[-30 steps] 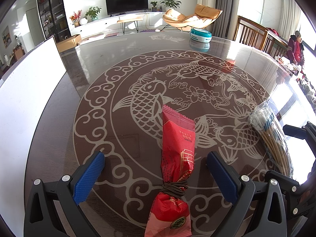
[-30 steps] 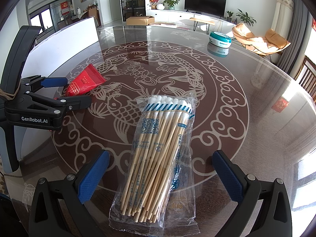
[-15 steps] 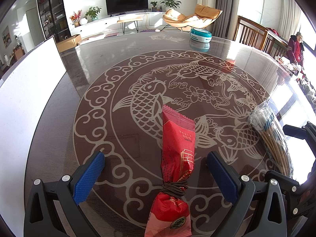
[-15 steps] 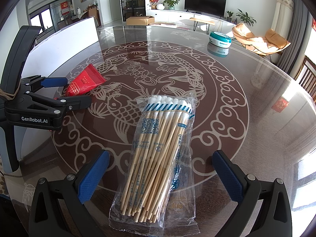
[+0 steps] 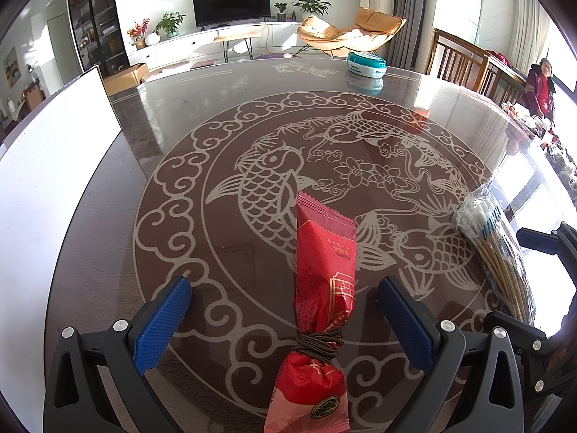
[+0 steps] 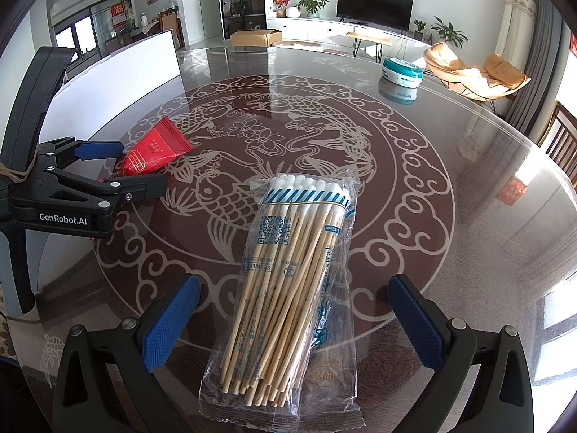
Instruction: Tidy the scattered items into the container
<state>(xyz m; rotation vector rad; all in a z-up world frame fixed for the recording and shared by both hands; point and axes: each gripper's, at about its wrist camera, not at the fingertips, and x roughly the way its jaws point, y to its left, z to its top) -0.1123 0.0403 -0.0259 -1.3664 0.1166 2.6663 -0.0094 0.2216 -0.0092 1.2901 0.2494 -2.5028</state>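
A red snack packet [image 5: 322, 288] tied with a brown band lies on the round table, between the open jaws of my left gripper [image 5: 285, 310]; it also shows in the right wrist view [image 6: 155, 149]. A clear bag of long cotton swabs [image 6: 292, 281] lies between the open jaws of my right gripper [image 6: 294, 315]; it also shows in the left wrist view [image 5: 494, 252]. The left gripper [image 6: 140, 167] shows at the left of the right wrist view. Neither gripper touches its item.
A round teal and white container [image 5: 366, 65] stands at the table's far side, also in the right wrist view [image 6: 402, 72]. A white board [image 5: 54, 151] stands along the table's left edge. Chairs [image 5: 461, 61] stand at the far right.
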